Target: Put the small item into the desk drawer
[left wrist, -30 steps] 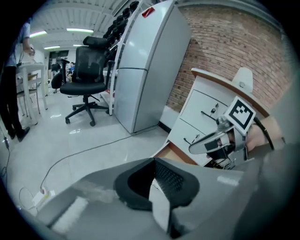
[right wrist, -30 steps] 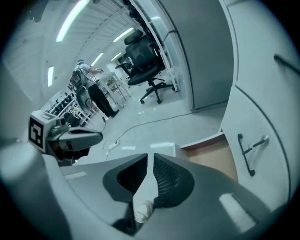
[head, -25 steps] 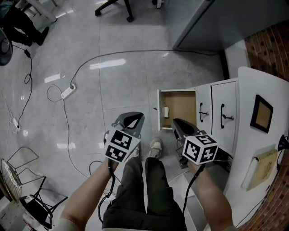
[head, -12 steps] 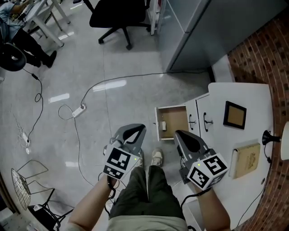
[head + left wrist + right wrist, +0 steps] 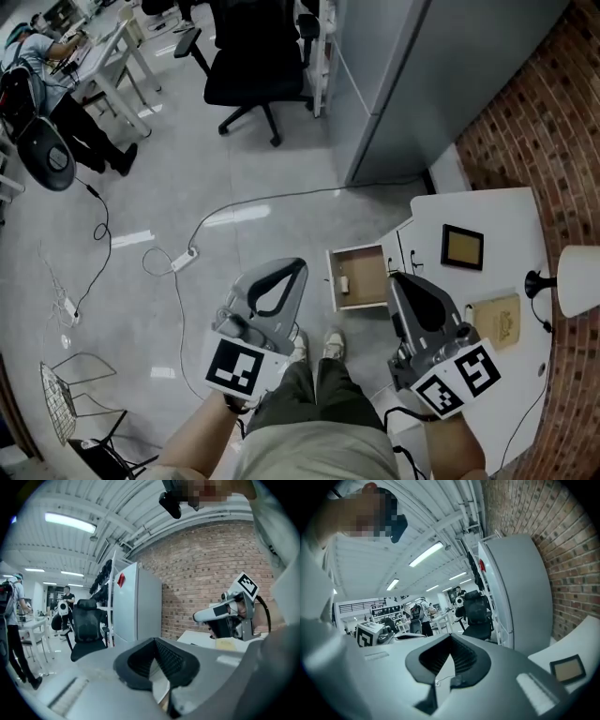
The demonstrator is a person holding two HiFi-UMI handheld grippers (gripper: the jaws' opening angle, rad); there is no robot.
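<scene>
Standing over the table [image 5: 427,217], both tools held up, pointing out into the room, not down at the work.

- L gripper [image 5: 298,266]: jaws pressed together, nothing between them; its own view shows only the hollow behind the closed tips.
- R gripper [image 5: 394,277]: jaws likewise pressed together, empty.
- Drawer [image 5: 367,253]: pulled out of the table's side, open top facing the head cam, wooden floor visible. Front panel is the edge farthest from the table.
- Small item [image 5: 344,281]: pale, lies inside the drawer, close behind the front panel, clear of the far wall. Too small to read shape or long axis.
- On the table beyond the drawer: picture frame [image 5: 462,247], notebook [image 5: 495,321], lamp [image 5: 574,280]. None near the drawer mouth.

Key relation: in the head view the drawer sits between the two grippers, just ahead of the shoes [image 5: 325,344]. R gripper overlaps the drawer's table-side edge, so it looks nearer, but on the wrong side for a push. L gripper's tip is just outside the front panel, on the room side.

Judgement: item looks already in place, so what's left is prob. shutting the drawer. The push has to run from the front panel toward the table, along the drawer's slide axis. L gripper is better placed for that, but must first drop to panel height. Both are held well above the drawer as far as can be told.
</scene>
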